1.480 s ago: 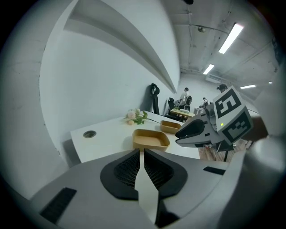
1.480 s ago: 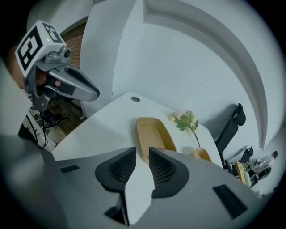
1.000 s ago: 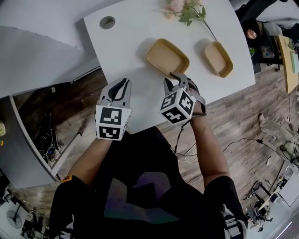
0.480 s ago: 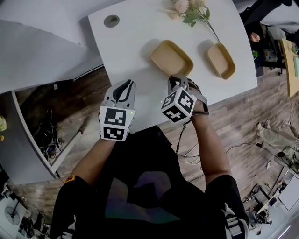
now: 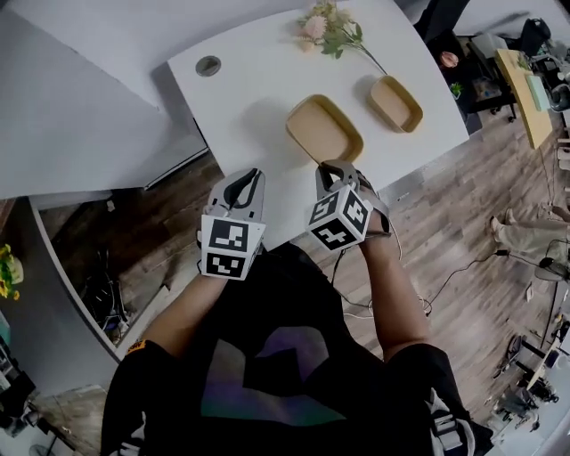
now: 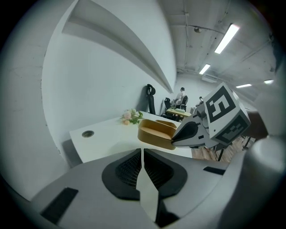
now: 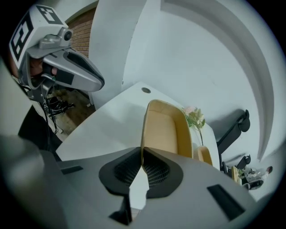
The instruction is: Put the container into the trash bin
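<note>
A tan shallow container [image 5: 323, 129] sits near the front edge of the white table [image 5: 254, 89]. My right gripper [image 5: 331, 166] is shut on the rim of its near end; in the right gripper view the container [image 7: 163, 127] runs straight away from my right gripper [image 7: 142, 152], its rim pinched between the jaws. My left gripper [image 5: 253, 175] hovers over the table's front edge, left of the container and apart from it, shut with nothing in it. In the left gripper view the container [image 6: 154, 133] lies beyond my left gripper [image 6: 142, 150]. No trash bin shows in any view.
A second tan container [image 5: 396, 103] lies further right on the table, with a sprig of flowers [image 5: 328, 25] behind it and a round cable hole [image 5: 207, 65] at the far left corner. Wood floor with loose cables [image 5: 98, 294] lies around the table. A grey partition [image 5: 53, 134] stands on the left.
The head camera has shifted, so the table sits a little differently in the picture. Both grippers keep nearly the same places, the right one still at the container's near rim.
</note>
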